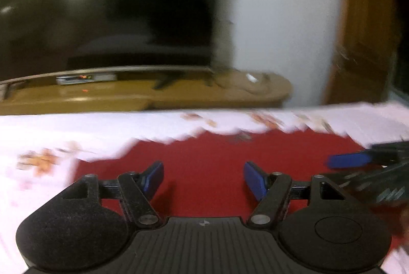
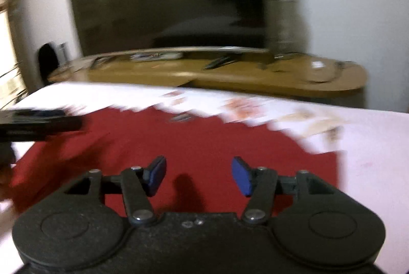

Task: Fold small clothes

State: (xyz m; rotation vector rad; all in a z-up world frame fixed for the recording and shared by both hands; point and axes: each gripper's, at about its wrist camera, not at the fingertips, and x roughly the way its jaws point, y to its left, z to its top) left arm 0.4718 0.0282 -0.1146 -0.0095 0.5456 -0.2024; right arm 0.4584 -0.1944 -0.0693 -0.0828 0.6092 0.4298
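Red fabric garment (image 1: pixel 217 171) lies spread flat on the white, orange-patterned cloth-covered table (image 1: pixel 64 141), beneath both grippers. Left gripper (image 1: pixel 203 178) hangs above it with its 2 blue-padded fingers wide apart, gripping nothing. Right gripper (image 2: pixel 199 175) is likewise spread wide and empty over the garment. Behind the table stands a large dark television (image 2: pixel 166 6) on a wooden stand (image 2: pixel 230 77); both views are motion-blurred.
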